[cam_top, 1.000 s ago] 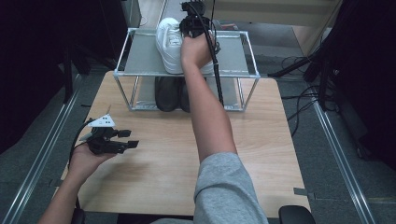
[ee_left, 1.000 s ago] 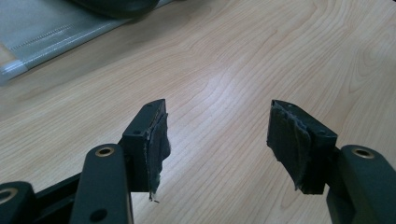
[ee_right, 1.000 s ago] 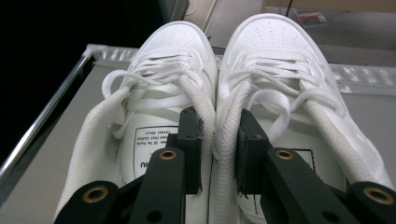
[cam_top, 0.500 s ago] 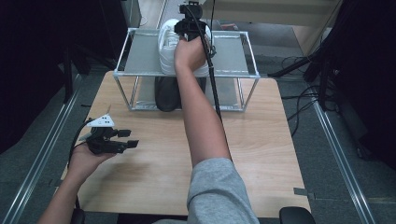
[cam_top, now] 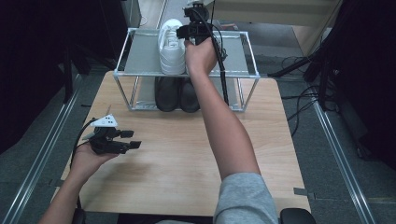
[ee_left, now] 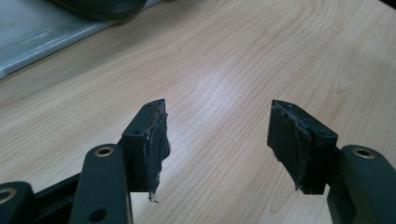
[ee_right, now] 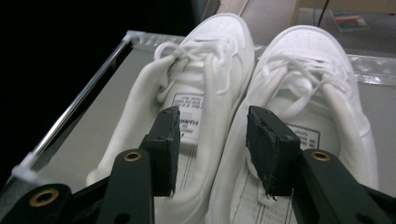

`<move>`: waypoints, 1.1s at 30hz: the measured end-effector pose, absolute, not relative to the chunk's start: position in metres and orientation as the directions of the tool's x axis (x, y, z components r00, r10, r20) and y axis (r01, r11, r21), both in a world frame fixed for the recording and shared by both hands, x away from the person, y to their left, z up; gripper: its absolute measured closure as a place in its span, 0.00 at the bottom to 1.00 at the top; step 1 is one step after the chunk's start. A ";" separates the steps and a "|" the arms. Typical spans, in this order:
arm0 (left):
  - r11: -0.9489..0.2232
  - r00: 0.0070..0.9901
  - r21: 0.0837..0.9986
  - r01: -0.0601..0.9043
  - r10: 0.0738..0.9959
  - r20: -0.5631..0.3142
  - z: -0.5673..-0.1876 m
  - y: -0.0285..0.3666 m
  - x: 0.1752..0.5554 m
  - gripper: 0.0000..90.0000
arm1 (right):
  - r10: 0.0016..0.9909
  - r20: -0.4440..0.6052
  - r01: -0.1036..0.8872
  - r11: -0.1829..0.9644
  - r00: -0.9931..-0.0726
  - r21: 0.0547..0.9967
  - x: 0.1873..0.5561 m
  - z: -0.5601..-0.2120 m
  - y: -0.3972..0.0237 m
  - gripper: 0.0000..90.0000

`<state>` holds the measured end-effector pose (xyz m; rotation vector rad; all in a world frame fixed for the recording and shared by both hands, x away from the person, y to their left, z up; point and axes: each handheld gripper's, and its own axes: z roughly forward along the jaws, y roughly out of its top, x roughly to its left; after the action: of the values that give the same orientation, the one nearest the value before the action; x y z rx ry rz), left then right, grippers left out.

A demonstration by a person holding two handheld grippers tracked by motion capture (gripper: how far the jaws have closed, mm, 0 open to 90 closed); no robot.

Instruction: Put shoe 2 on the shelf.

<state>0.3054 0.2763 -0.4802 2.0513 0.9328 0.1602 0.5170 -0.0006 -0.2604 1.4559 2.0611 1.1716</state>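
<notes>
From the high view I can't see most of the second white shoe (cam_top: 189,49); my right hand (cam_top: 201,56) covers it on the rack (cam_top: 140,56). The black shoes (cam_top: 176,93) under the rack's top shelf show toes only, details too dark.

Setting: lab-style recording station, not a home.

A bare light-wood table (cam_top: 187,154) stands on grey carpet, flanked by metal floor rails (cam_top: 343,154) on both sides. Black curtains (cam_top: 42,56) close off the left and right, and loose cables (cam_top: 299,100) lie on the floor at the right. A metal-framed two-level shoe rack (cam_top: 140,56) at the table's far edge serves as a staged prop, with white sneakers (ee_right: 243,93) above and dark shoes (cam_top: 177,93) below.
</notes>
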 end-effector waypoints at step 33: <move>-0.394 0.718 0.724 0.567 0.667 -0.199 -0.483 0.269 0.312 0.42 | 0.778 0.110 0.500 0.282 -0.619 0.819 0.443 -0.276 -0.041 0.62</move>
<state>0.3117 0.2688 -0.4828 2.0994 0.9336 0.1551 0.4434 -0.0411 -0.2764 1.1644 2.2453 1.2578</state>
